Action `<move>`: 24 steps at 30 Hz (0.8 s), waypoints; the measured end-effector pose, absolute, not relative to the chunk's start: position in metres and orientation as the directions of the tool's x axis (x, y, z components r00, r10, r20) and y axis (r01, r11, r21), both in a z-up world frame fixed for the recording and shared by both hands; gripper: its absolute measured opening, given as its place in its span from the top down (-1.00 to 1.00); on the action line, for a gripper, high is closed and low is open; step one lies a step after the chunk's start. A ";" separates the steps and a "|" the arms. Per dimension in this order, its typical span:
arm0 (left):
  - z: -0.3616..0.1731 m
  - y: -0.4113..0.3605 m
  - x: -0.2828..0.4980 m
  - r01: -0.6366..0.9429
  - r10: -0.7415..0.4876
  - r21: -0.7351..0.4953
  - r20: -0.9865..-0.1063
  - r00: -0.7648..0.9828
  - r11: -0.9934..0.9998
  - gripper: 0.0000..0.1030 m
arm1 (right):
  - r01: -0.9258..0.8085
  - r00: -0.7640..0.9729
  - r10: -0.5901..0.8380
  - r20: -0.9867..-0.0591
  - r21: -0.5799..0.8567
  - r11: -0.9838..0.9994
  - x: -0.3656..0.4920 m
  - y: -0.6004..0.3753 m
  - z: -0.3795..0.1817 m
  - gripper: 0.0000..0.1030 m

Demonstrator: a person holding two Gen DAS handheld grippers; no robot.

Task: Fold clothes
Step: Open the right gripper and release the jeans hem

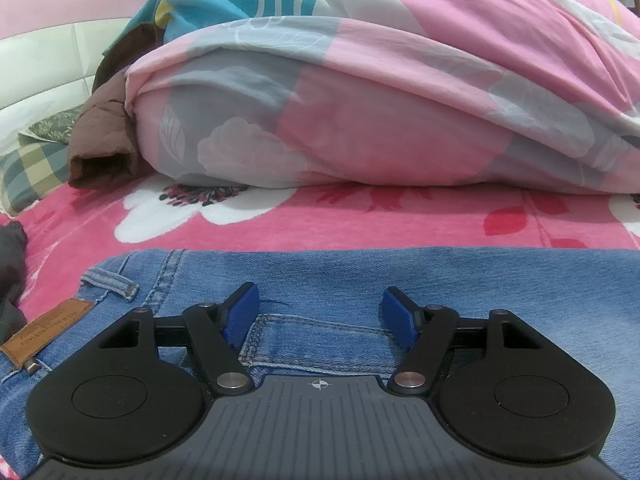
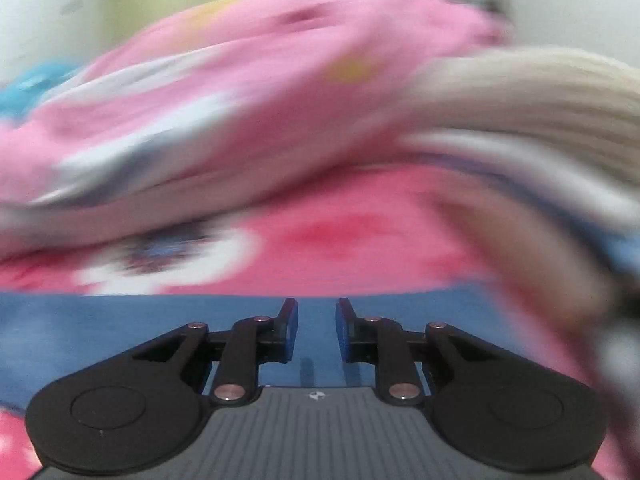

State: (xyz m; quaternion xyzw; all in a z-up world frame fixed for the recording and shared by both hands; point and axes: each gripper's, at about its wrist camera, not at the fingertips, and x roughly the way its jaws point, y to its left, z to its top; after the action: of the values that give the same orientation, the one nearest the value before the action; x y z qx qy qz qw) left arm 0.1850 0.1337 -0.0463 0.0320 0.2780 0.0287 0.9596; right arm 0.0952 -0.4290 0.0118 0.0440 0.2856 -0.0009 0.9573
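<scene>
Blue jeans point(image 1: 440, 280) lie spread on the bed, with a belt loop point(image 1: 110, 282) and a tan leather patch point(image 1: 48, 328) at the left. My left gripper point(image 1: 320, 300) sits low over the denim near a pocket seam. It is open, its blue pads point(image 1: 240, 316) are wide apart, and nothing is pinched between them. The right wrist view is smeared by motion. There my right gripper point(image 2: 316, 312) hovers over the blue denim point(image 2: 120, 332) with a narrow gap between its pads and nothing visibly in that gap.
A pink floral blanket point(image 1: 320, 220) covers the bed. Behind the jeans lies a bulky rolled pink-and-grey quilt point(image 1: 360, 112), with a brown garment point(image 1: 104, 148) and a checked pillow point(image 1: 32, 168) to its left. A dark cloth point(image 1: 10, 264) touches the left edge. Blurred beige ribbed fabric point(image 2: 540, 100) is at the right.
</scene>
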 end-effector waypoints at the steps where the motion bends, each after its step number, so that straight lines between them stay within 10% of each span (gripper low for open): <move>1: -0.046 0.134 0.185 -0.033 0.065 0.070 -0.533 0.844 0.997 -0.42 | -0.047 0.822 0.084 -0.563 0.080 0.996 0.110 -0.404 0.010 0.51; 9: -0.047 0.134 0.186 -0.009 0.038 0.056 -0.537 0.843 0.998 -0.59 | -0.227 0.742 0.165 -0.650 -0.012 0.974 0.154 -0.357 -0.018 0.52; 18: -0.047 0.132 0.186 -0.010 0.045 0.068 -0.538 0.842 0.998 -0.60 | 0.340 0.731 -0.271 -0.627 -0.010 0.940 0.122 -0.548 -0.023 0.51; 24: -0.047 0.131 0.185 -0.010 0.045 0.067 -0.537 0.842 0.998 -0.60 | 0.052 0.814 -0.008 -0.581 0.058 0.997 0.129 -0.427 0.002 0.47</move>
State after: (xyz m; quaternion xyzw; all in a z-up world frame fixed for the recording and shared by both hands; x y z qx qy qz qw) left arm 0.1853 0.1313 -0.0471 0.0306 0.2804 0.0143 0.9593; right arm 0.1294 -0.4265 0.0019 0.0358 0.3046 -0.0159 0.9517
